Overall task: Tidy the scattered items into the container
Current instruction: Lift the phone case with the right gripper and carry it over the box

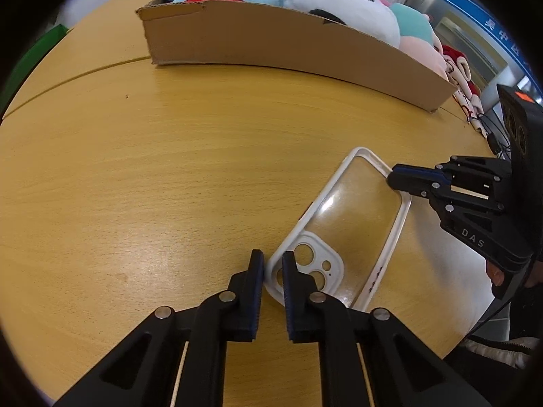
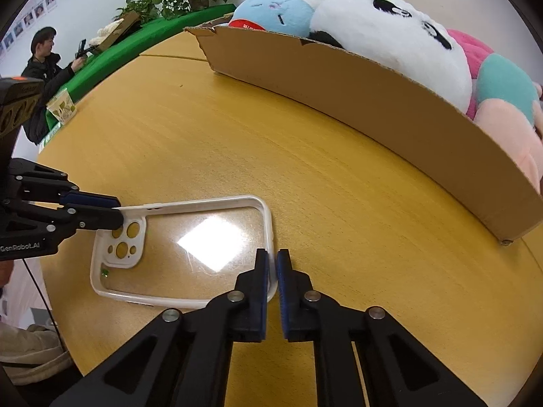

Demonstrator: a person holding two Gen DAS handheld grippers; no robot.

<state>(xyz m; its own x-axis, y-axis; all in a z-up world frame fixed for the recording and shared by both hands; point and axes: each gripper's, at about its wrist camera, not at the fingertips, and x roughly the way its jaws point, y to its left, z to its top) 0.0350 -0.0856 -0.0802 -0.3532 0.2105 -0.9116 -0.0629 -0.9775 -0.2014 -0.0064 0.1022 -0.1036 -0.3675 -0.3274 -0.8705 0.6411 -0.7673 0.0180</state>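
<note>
While the clear, white-rimmed phone case [image 1: 342,227] lies lengthwise between them, left gripper [image 1: 272,264] and right gripper [image 2: 274,264] each pinch opposite ends, near the cardboard box [image 1: 271,37].

**Both grippers closed on opposite ends of the case**

The left gripper [image 1: 272,273], at the bottom centre of the left wrist view, has its fingers pinched on the camera-end rim of the phone case [image 1: 353,217]. The right gripper [image 2: 274,268], at the bottom centre of its own view, clamps the rim at the opposite end, its fingers nearly together.
</note>
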